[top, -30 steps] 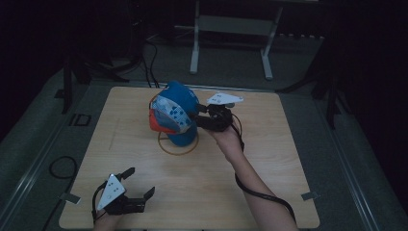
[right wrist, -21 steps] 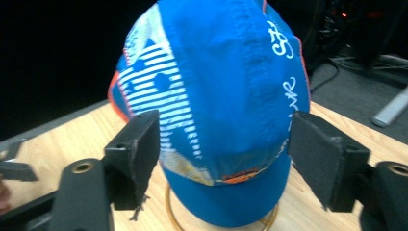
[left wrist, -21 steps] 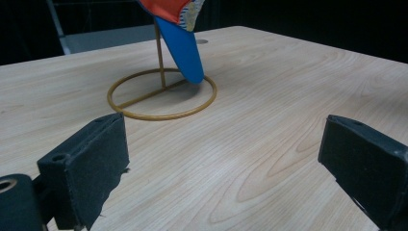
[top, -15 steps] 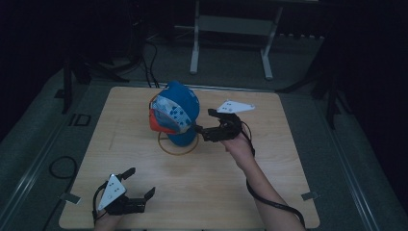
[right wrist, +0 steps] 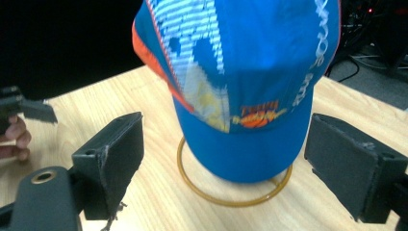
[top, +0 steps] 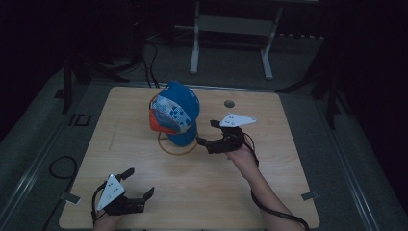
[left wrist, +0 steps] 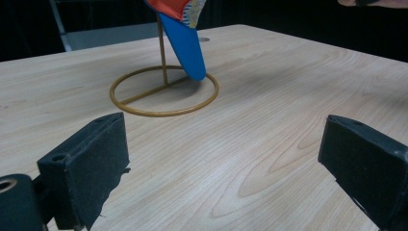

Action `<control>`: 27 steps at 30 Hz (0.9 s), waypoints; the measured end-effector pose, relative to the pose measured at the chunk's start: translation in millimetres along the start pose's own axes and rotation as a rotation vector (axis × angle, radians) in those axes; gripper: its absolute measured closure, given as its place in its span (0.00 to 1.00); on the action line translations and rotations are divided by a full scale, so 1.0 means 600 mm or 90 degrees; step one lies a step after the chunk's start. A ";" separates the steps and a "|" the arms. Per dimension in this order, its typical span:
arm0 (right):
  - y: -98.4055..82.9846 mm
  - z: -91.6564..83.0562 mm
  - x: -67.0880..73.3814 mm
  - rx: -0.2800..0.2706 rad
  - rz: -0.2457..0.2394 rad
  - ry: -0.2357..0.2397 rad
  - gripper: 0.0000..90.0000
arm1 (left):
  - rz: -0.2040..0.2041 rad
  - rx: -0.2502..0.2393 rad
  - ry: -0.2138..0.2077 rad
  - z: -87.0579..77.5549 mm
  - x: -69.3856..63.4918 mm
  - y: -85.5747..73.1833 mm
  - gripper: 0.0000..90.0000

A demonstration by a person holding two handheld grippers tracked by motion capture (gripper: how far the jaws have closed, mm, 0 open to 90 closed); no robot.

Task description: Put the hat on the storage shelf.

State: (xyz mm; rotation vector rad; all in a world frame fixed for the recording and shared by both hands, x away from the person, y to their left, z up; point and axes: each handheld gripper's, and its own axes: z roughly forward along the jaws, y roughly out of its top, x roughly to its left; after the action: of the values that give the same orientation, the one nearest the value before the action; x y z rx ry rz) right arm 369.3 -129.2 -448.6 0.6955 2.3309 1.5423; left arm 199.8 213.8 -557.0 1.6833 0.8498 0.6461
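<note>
A blue cap [top: 178,113] with an orange and patterned side panel hangs on a thin wire stand [top: 177,147], a little above the centre of the high view and near the middle of the wooden surface [top: 269,183]. The stand's ring base lies flat on the surface, and the cap's brim points down into the ring.

The right tool [top: 206,134] sits just right of the cap, at the centre of the high view, held in a hand whose forearm comes up from the lower right. Its jaws have just been opening and now stand wide, with nothing between them. Their tips are near the cap's brim and apart from it. In the right gripper view the cap [right wrist: 240,82] fills the upper middle of the frame, between and beyond the two black jaws, with the ring [right wrist: 231,190] below it.

The left tool [top: 137,185] rests at the lower left of the high view, near the front edge of the surface and well apart from the cap. Its jaws are wide and hold nothing. In the left gripper view the ring [left wrist: 163,94] and the brim tip [left wrist: 187,48] show at the upper middle, far beyond the jaws.
</note>
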 end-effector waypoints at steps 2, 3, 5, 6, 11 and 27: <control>-0.009 -0.002 0.002 0.004 -0.006 0.002 0.15 | 0.000 0.002 0.000 0.000 0.000 0.000 0.04; -0.013 -0.002 0.003 0.007 -0.008 0.002 0.15 | 0.000 0.002 -0.001 0.000 0.000 0.000 0.04; -0.022 -0.003 0.006 0.013 -0.007 0.003 0.15 | 0.001 0.004 -0.001 0.001 0.000 -0.001 0.04; -0.026 -0.003 0.007 0.015 -0.008 0.004 0.15 | 0.001 0.004 -0.002 0.001 0.000 -0.001 0.04; -0.057 -0.005 0.011 0.022 0.001 0.012 0.15 | 0.005 0.004 -0.004 0.001 -0.001 -0.001 0.04; -0.158 -0.028 0.005 0.034 0.031 0.011 0.15 | 0.004 0.006 -0.006 0.002 -0.002 -0.002 0.04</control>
State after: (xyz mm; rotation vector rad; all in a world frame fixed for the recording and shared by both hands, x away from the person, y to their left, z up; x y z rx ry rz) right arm 335.3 -171.5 -528.5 0.7590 2.3931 1.5165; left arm 199.7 212.6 -558.2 1.6958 0.8429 0.6389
